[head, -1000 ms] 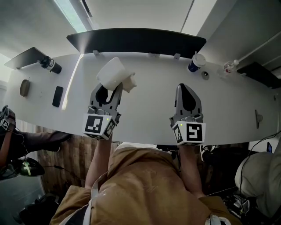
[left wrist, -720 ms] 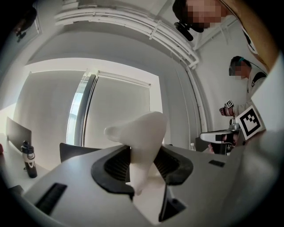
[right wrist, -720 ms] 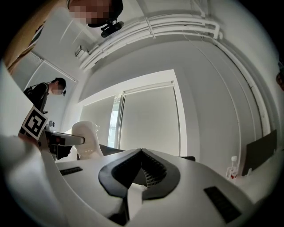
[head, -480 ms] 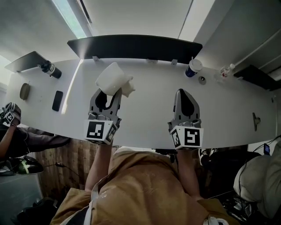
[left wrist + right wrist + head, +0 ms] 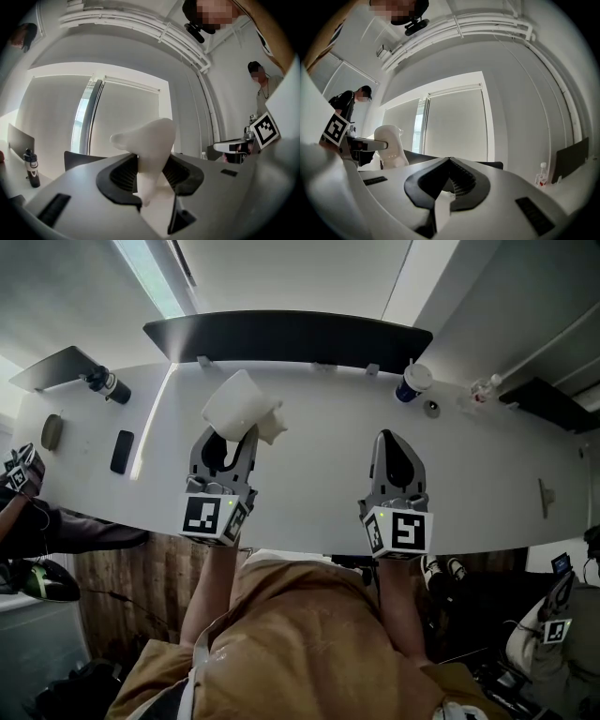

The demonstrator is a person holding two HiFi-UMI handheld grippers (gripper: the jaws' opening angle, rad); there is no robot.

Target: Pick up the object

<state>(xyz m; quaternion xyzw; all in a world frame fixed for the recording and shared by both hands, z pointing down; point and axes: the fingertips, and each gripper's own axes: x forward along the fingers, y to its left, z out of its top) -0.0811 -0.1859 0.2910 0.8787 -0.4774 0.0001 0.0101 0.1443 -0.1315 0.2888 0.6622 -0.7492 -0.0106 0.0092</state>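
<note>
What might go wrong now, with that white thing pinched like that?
The left gripper pinches the white object only by its narrow end, most of it sticking out past the jaws, so it might twist or slip free. A drop would probably land it on the table.

White bench [image 5: 319, 460], long, curved far edge. Left of the left jaws: black phone [image 5: 122, 451], small brown thing [image 5: 52, 432], dark bottle [image 5: 105, 385], open laptop [image 5: 56, 367]. Beyond the right jaws, off to their right: lidded cup [image 5: 412, 382], small clear bottle [image 5: 483, 390].
</note>
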